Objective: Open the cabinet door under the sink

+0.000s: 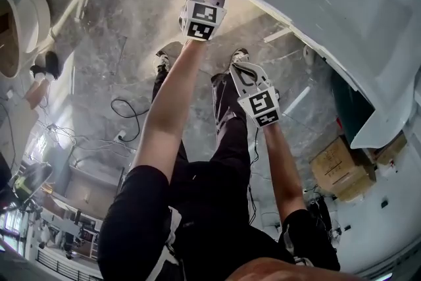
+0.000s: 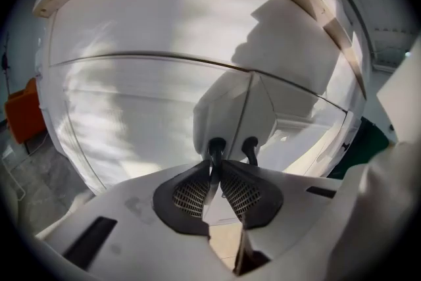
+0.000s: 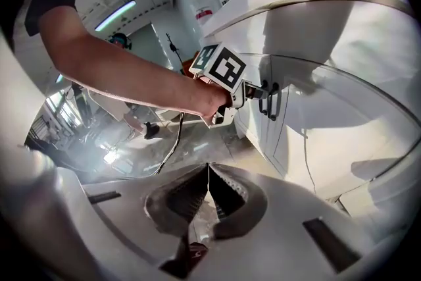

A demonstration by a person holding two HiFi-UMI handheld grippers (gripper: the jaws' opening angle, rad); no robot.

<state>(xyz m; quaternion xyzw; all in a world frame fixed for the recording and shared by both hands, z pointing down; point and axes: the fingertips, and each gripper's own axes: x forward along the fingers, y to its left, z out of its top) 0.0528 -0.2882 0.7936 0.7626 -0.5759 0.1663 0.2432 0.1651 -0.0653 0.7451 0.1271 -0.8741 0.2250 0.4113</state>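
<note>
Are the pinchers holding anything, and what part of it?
The left gripper is shut on the bar of the left-hand black door handle. The right gripper is shut too, but holds nothing.

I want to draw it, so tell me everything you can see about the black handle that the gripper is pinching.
The handle is a thin, dark bar, metal by its look, standing upright on a white cabinet door beside the seam where two doors meet. A twin handle sits just across that seam. The left gripper is shut on it, pads on either side.
</note>
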